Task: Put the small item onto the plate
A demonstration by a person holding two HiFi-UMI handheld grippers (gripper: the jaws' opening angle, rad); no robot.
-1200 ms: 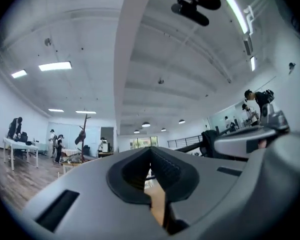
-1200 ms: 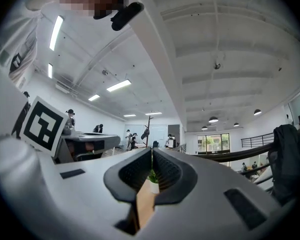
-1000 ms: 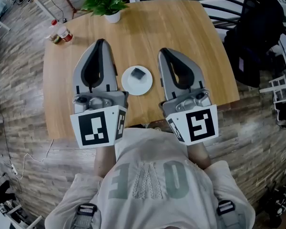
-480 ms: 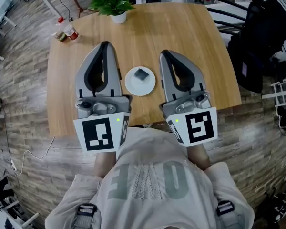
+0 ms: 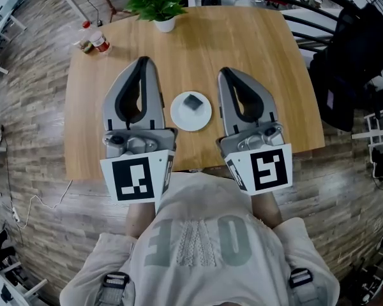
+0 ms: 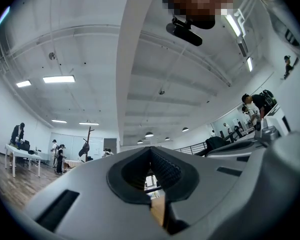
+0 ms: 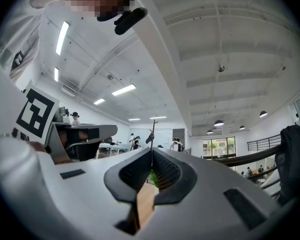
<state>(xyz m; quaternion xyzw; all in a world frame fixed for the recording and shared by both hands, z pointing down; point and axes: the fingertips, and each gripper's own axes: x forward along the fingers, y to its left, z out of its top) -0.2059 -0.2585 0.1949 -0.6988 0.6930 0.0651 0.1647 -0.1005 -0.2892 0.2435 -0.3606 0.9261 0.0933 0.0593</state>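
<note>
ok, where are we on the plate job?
Done: the small dark item lies on the white plate. In hand: nothing; the left gripper and right gripper are shut and empty, flanking the plate. Left: nothing apparent.

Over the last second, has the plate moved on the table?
No. The plate keeps its spot between the table edge and the plant pot; only the camera shifted.
</note>
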